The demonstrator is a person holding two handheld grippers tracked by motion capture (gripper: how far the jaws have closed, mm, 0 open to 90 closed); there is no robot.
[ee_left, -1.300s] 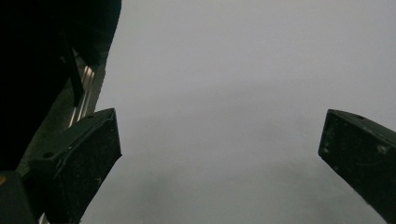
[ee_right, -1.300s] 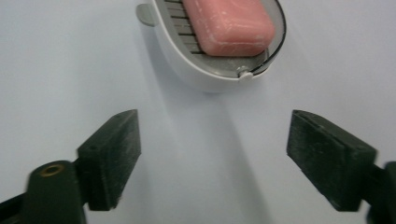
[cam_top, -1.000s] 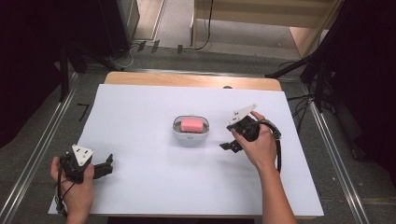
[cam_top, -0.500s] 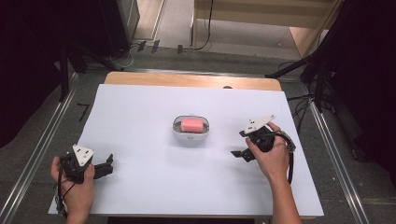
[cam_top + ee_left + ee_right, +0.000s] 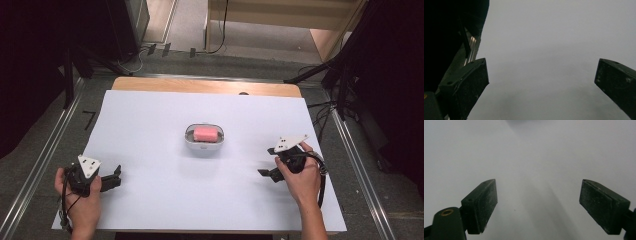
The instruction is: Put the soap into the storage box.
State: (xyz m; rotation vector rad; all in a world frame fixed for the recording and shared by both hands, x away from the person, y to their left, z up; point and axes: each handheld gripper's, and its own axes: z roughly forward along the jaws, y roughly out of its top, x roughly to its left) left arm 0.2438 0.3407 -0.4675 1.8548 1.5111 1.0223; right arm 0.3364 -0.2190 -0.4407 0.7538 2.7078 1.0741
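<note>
Right tongs (image 5: 267, 162) withdrawn from soap dish (image 5: 204, 135); both tongs released, dish between.

white table (image 5: 150, 200): bare all round; sole obstacle a small dish (image 5: 204, 142) with pink block (image 5: 205, 133), centre
</note>
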